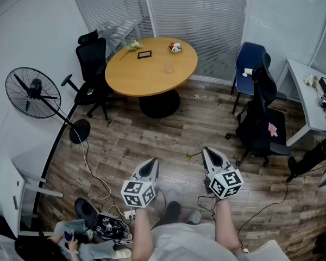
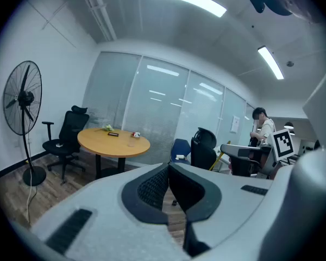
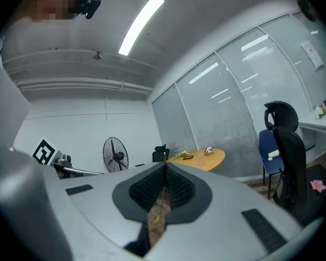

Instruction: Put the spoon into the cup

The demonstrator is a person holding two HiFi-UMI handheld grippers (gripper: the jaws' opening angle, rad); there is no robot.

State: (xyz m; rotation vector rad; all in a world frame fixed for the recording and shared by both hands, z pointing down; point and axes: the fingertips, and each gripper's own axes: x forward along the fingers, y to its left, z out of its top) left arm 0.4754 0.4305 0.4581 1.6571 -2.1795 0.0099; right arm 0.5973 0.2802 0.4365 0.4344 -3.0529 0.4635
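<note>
A round wooden table (image 1: 152, 69) stands far ahead of me across the wooden floor. On it is a clear cup (image 1: 168, 68), a small dark flat item (image 1: 145, 54), a red-and-white object (image 1: 175, 47) and a sprig of flowers (image 1: 133, 45). I cannot make out a spoon at this distance. My left gripper (image 1: 151, 165) and right gripper (image 1: 209, 153) are held low in front of my body, well short of the table. Both are shut with nothing between the jaws. The left gripper view shows the table (image 2: 114, 141) and cup (image 2: 131, 141) in the distance.
A standing fan (image 1: 32, 91) and a black office chair (image 1: 92, 64) are left of the table. A blue chair (image 1: 250, 64) and another black chair (image 1: 263, 118) stand to the right, by a white desk (image 1: 309, 97). Cables trail on the floor (image 1: 98, 178). A person (image 2: 263, 129) stands at the right.
</note>
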